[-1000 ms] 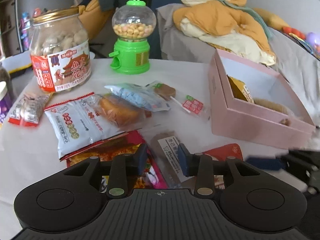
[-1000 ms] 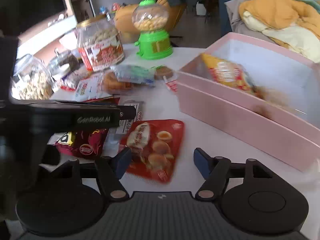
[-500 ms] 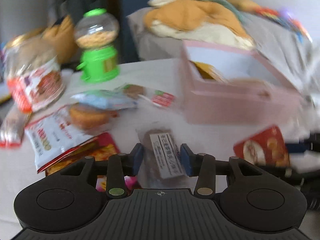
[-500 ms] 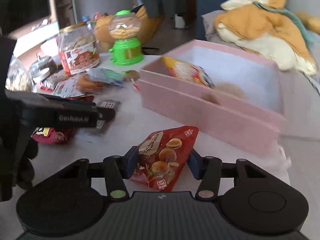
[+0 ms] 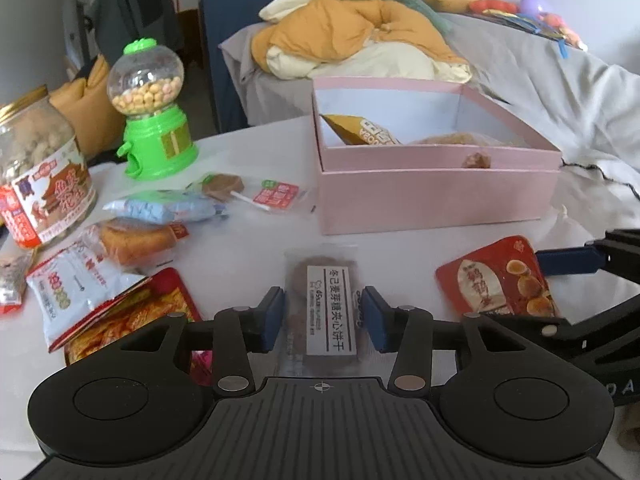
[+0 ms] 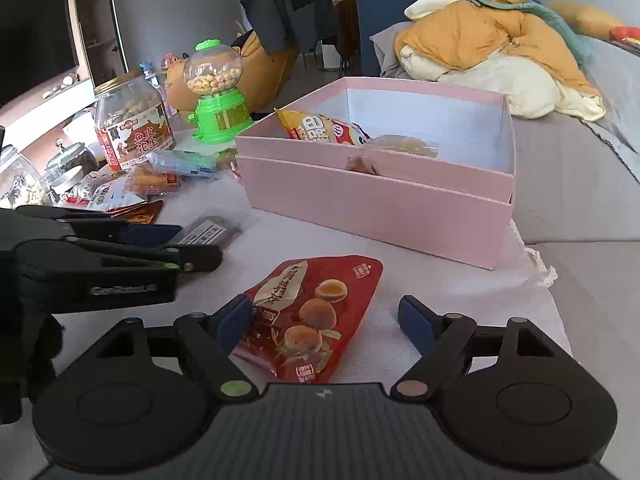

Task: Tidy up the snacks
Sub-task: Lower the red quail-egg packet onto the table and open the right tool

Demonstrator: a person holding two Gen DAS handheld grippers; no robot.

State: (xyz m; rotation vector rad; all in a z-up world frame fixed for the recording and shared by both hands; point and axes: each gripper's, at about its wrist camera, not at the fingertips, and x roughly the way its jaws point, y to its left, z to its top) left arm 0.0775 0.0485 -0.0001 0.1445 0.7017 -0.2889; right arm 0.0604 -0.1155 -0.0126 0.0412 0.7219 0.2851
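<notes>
My left gripper (image 5: pixel 325 317) is open, its fingers on either side of a clear-wrapped biscuit pack with a white label (image 5: pixel 328 312) that lies on the white table. My right gripper (image 6: pixel 326 318) is open around a red egg-snack pouch (image 6: pixel 308 316), which lies flat; the pouch also shows in the left wrist view (image 5: pixel 496 276). The pink box (image 6: pixel 376 196) stands behind, holding a yellow chip bag (image 6: pixel 320 128) and a clear-wrapped pastry (image 6: pixel 404 146). The box also shows in the left wrist view (image 5: pixel 436 196).
At the left lie several snack packs: a white packet (image 5: pixel 76 284), a bread roll (image 5: pixel 136 238), a blue pack (image 5: pixel 168 208), a lollipop (image 5: pixel 224 186) and a red packet (image 5: pixel 132 320). A peanut jar (image 5: pixel 40 176) and a green candy dispenser (image 5: pixel 152 112) stand behind. A bed with clothes (image 5: pixel 360 32) lies beyond.
Both grippers have swung right, toward the pink box. The biscuit pack and the red pouch now lie between their fingers. The right gripper has opened wider than half a second ago.
</notes>
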